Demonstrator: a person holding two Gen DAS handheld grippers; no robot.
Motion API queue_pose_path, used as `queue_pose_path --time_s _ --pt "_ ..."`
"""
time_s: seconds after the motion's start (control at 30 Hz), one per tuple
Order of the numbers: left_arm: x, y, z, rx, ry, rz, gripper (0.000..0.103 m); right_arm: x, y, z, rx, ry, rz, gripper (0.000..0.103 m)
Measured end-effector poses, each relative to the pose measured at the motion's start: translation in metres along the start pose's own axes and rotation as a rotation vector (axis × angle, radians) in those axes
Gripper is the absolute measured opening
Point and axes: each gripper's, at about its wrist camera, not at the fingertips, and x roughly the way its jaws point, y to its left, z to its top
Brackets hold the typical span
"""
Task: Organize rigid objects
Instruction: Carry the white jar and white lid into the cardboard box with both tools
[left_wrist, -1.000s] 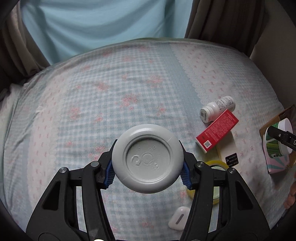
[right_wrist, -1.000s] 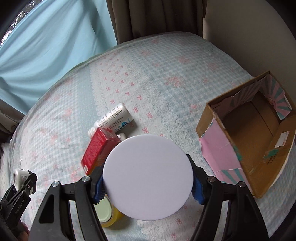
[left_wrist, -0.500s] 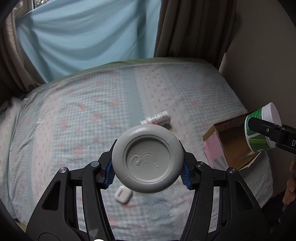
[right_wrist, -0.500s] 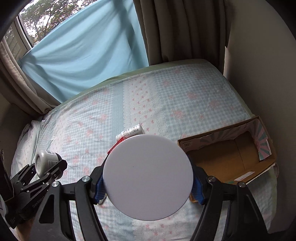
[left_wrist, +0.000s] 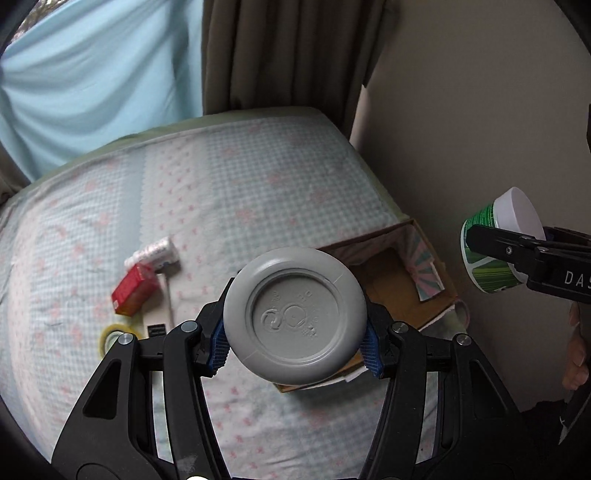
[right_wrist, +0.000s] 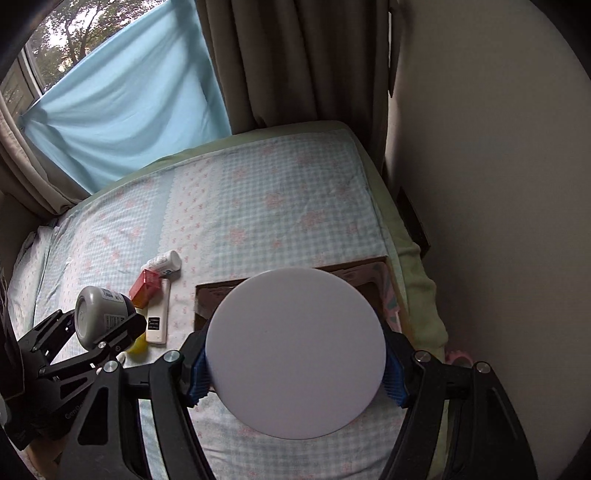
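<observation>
A checkered bed carries an open cardboard box, seemingly empty so far. Above it, the right tool clamps a green-labelled tub and the left tool a grey jar. Left of the box, a red carton, white bottle and tape roll await sorting.

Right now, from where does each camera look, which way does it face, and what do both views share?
Left wrist: sits on the left claw, above the bed, facing the curtains; its own fingers clamp a grey jar, and the right claw with a green tub and a hand show at right.
Right wrist: sits on the right claw, also high, facing the window; its fingers clamp the tub's white lid, and the left claw shows at left.
Shared: cardboard box, red box, white bottle.
</observation>
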Motion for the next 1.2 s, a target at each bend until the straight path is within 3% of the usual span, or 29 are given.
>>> queue_pose_path --time_s 0.2,0.57,0.7,0.93,1.03,1.13,1.17,1.2 --pt "0.057 -0.041 0.011 0.059 0.083 0.007 0.053 0.051 -0.044 0.011 0.058 0.091 0.015 0.069" --pt "0.195 -0.042 -0.009 0.135 0.313 0.035 0.053 0.178 -0.068 0.005 0.105 0.286 0.082 0.069" --pt "0.233 -0.046 -0.026 0.197 0.405 0.035 0.053 0.216 -0.076 -0.002 0.114 0.361 0.063 0.068" --pt "0.255 -0.049 -0.033 0.251 0.462 0.030 0.053 0.238 -0.073 -0.011 0.055 0.406 0.055 0.067" --pt "0.254 -0.050 -0.032 0.265 0.462 0.029 0.053 0.241 -0.072 -0.010 0.071 0.416 0.091 0.067" --pt "0.249 -0.047 -0.030 0.266 0.450 0.035 0.053 0.242 -0.072 -0.006 0.059 0.406 0.068 0.068" --pt "0.247 -0.046 -0.029 0.262 0.445 0.035 0.063 0.240 -0.071 -0.004 0.057 0.393 0.067 0.072" --pt "0.242 -0.046 -0.028 0.256 0.434 0.025 0.101 0.237 -0.072 -0.001 0.066 0.381 0.095 0.088"
